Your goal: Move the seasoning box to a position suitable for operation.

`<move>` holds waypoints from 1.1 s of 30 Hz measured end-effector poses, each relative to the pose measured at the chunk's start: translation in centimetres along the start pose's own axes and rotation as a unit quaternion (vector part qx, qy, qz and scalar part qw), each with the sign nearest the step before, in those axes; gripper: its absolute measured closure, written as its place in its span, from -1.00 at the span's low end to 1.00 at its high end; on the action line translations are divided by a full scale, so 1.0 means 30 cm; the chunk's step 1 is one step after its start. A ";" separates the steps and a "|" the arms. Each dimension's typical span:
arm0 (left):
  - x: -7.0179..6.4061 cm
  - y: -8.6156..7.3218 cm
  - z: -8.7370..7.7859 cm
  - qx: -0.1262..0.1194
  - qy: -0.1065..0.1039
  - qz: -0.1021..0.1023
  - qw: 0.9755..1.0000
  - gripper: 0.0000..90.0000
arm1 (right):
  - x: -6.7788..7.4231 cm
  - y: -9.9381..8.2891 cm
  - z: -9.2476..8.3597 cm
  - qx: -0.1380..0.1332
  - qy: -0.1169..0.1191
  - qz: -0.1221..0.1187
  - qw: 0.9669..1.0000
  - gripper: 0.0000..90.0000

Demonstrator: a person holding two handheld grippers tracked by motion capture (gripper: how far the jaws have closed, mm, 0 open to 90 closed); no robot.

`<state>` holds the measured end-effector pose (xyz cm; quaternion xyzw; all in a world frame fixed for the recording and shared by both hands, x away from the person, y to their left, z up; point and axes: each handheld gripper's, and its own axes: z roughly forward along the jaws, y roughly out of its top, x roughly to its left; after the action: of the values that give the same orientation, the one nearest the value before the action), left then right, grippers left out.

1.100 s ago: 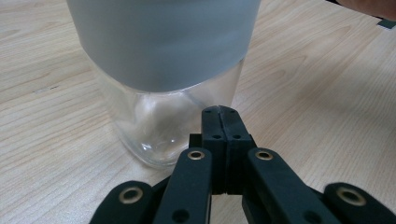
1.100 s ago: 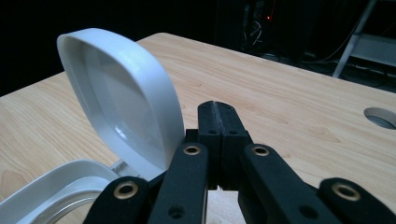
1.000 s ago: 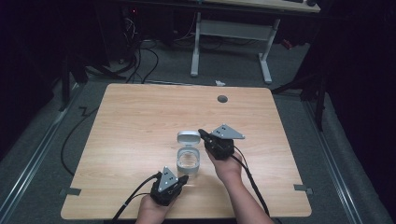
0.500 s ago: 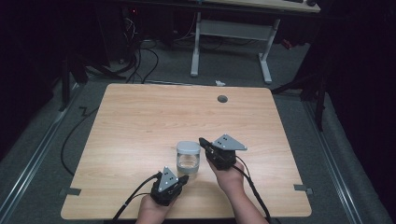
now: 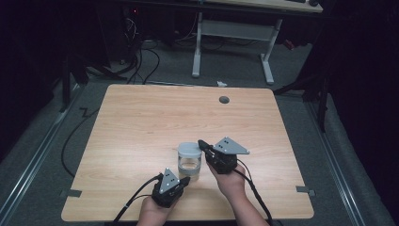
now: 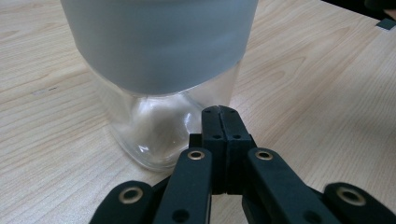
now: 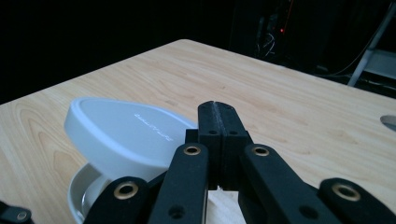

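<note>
the left gripper (image 6: 219,112) has its black jaws pressed together on nothing, their tips just beside the lower corner of the clear square glass jar (image 6: 154,135). the right gripper (image 7: 219,109) is likewise closed and empty, its jaws level with the pale grey plastic lid (image 7: 126,135), which in the right gripper view sits tilted over the jar's open mouth rather than seated flat.

the jar stands upright on the light wooden bench (image 5: 141,122), near the person's edge and between the two grippers.

judging by its look, the jar is rigid, smooth and breakable, likely slippery under hard jaws; it seems light, with what may be a little clear liquid at the bottom. the flat glass walls below the lid band seem the safest hold, while the lid is best taken by its rim.

a second ago the right gripper was over the jar with the lid beyond it; half a second ago the lid was already on the jar; now the right gripper has drawn slightly off to the jar's right. the left gripper has stayed put.
</note>
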<state>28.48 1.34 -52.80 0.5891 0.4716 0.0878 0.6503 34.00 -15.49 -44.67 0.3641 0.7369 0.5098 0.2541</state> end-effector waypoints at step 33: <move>0.144 0.089 -0.102 -0.032 0.062 0.018 0.997 0.86 | -0.263 -0.227 -0.190 0.057 -0.108 0.058 0.991 1.00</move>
<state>29.79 7.09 -52.32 0.5701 0.4974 0.1512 0.6362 32.63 -26.45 -49.02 0.4734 0.7104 0.4385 0.2811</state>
